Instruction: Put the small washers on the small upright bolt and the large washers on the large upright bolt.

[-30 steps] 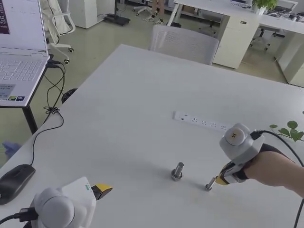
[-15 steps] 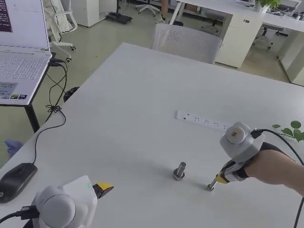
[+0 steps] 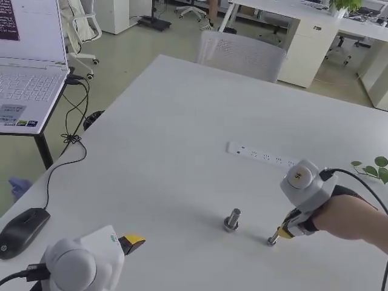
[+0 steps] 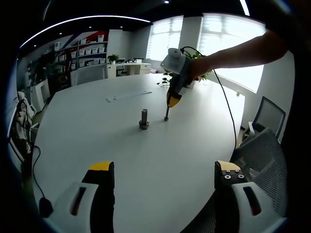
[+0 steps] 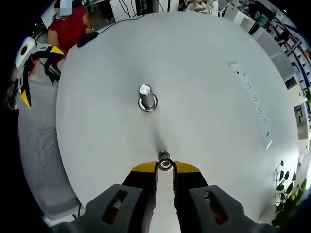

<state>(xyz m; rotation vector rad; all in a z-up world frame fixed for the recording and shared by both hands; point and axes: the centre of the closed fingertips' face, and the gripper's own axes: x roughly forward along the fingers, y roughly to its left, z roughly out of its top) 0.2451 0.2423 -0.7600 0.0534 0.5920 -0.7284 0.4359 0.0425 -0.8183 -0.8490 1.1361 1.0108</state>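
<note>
Two grippers work over a white round table [image 3: 170, 133]. At the far left of the head view, an open laptop [image 3: 24, 66] sits on a separate desk, and a dark computer mouse [image 3: 20, 230] lies at the table's near left edge. Just right of the mouse, low in the view, is the left gripper [image 4: 164, 167]. Its own view shows the yellow-tipped jaws spread wide with nothing between them, held back from the table's edge and pointing toward the bolts.

Further right, near the middle of the table, the large upright bolt [image 3: 233, 218] stands on a wider base. Whether that base is the bolt's head or a washer cannot be told. Behind it, a white power strip [image 3: 260, 156] lies flat on the table.

Just to the right of the large bolt and a little nearer stands the small upright bolt [image 3: 273, 240]. The right gripper [image 3: 280, 233] slants down to it from the right, held in a person's hand. In the right gripper view the jaws are pinched on a small washer [image 5: 165, 164], right at the top of the small bolt. Whether the ring is already over the bolt's tip is not clear. Green plant leaves [image 3: 373, 170] show at the far right edge.
</note>
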